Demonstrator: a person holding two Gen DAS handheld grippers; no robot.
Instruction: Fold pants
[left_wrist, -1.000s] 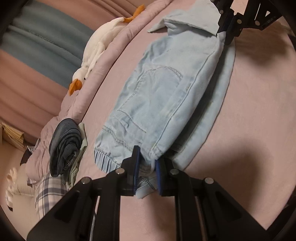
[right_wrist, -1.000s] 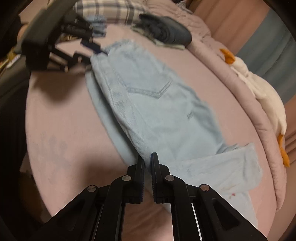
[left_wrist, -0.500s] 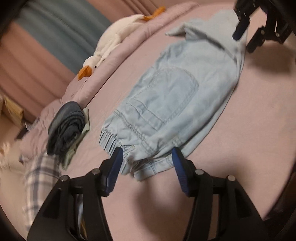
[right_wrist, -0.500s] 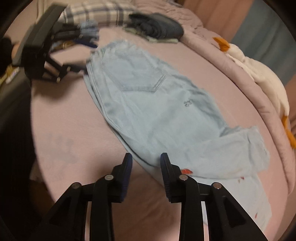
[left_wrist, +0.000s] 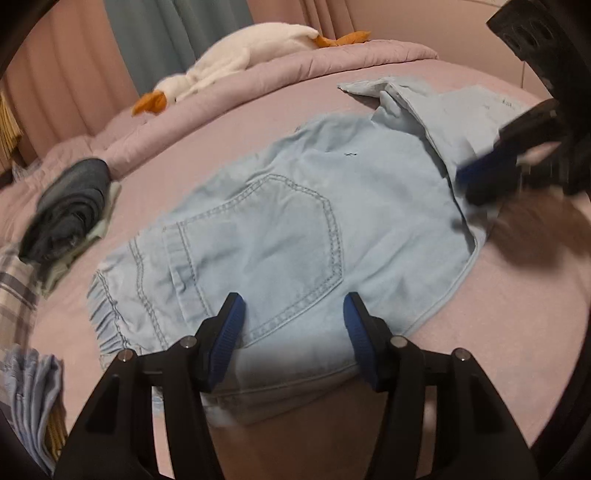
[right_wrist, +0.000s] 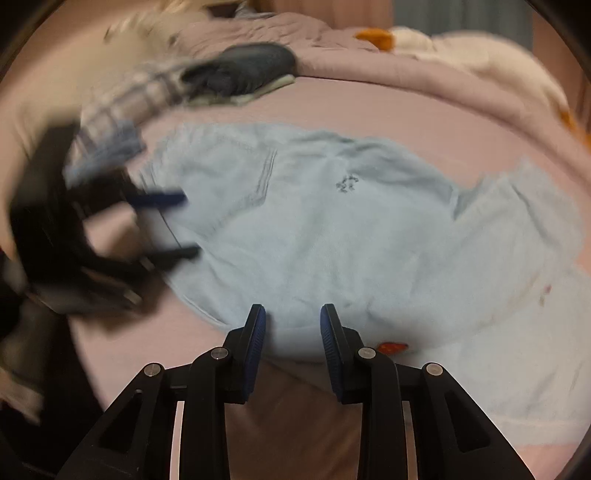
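Pale blue denim pants lie flat on the pink bed, already folded lengthwise, one leg over the other, back pocket up. The leg ends are doubled over at the far end from the waistband, with a loose flap sticking out. So the first fold looks done; judging by the length left, at least one more crosswise fold is needed, plus tidying that flap.

Left tongs are spread wide, holding nothing, hovering over the pants near the pocket and the elastic waistband. Right tongs are likewise parted and empty, at the near edge of the pants midway along the leg. Neither grips cloth. The right-hand view is blurred, so fine detail there is unclear.

Bed sheet is smooth and pink. Beyond the pants, a rolled pink quilt runs along the far side with a white plush goose lying on it. Beside the waistband end of the pants sits a dark folded garment on something pale green, next to plaid cloth. Behind the goose hang pink and teal curtains.
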